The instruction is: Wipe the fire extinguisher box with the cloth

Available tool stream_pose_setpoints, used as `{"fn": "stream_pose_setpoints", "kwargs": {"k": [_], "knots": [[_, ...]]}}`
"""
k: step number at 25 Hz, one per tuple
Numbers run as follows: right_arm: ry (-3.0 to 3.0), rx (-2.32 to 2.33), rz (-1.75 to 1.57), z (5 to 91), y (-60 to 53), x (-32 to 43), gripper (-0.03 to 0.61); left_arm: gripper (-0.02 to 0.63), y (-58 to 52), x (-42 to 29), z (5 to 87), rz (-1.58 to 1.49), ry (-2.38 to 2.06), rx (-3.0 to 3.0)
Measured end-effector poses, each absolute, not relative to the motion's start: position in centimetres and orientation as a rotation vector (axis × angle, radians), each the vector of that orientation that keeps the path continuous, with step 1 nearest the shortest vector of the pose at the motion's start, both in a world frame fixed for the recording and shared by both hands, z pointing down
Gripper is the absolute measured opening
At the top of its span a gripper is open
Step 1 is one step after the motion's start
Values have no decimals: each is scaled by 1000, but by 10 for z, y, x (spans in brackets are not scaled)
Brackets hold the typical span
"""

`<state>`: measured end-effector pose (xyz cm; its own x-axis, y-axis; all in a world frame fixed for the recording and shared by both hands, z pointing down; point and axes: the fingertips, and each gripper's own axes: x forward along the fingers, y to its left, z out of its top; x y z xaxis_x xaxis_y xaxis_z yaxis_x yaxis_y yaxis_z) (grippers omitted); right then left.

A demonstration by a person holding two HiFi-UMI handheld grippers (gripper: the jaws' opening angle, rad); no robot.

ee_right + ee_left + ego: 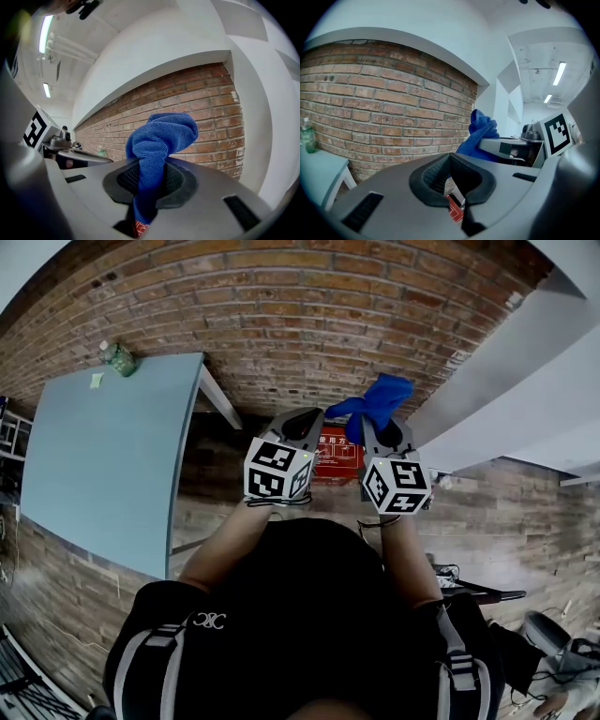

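Note:
The red fire extinguisher box [336,454] stands low against the brick wall, showing between my two grippers in the head view. A blue cloth [375,401] sticks up from my right gripper [382,427], whose jaws are shut on it; in the right gripper view the cloth [159,140] bunches above the pads [180,180]. My left gripper [302,418] is held beside it, jaws together and empty. A sliver of the red box [454,208] shows below the left gripper [450,161], and the box [139,228] shows under the right one. Both grippers are off the box.
A pale blue table [103,456] stands at the left against the brick wall [309,324], with a green bottle [119,358] at its far corner. A white wall section [525,381] juts out on the right. Cables and gear [553,634] lie on the floor behind.

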<state>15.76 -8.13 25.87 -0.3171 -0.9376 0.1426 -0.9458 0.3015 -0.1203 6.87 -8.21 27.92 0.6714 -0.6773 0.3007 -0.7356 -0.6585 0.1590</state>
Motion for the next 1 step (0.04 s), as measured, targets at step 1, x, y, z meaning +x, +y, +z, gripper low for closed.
{"fn": "stream_pose_setpoints", "kwargs": {"k": [1], "knots": [[-2498, 1805, 284, 260, -80, 156, 75, 5, -80, 67, 280, 315, -1133, 2618]]}}
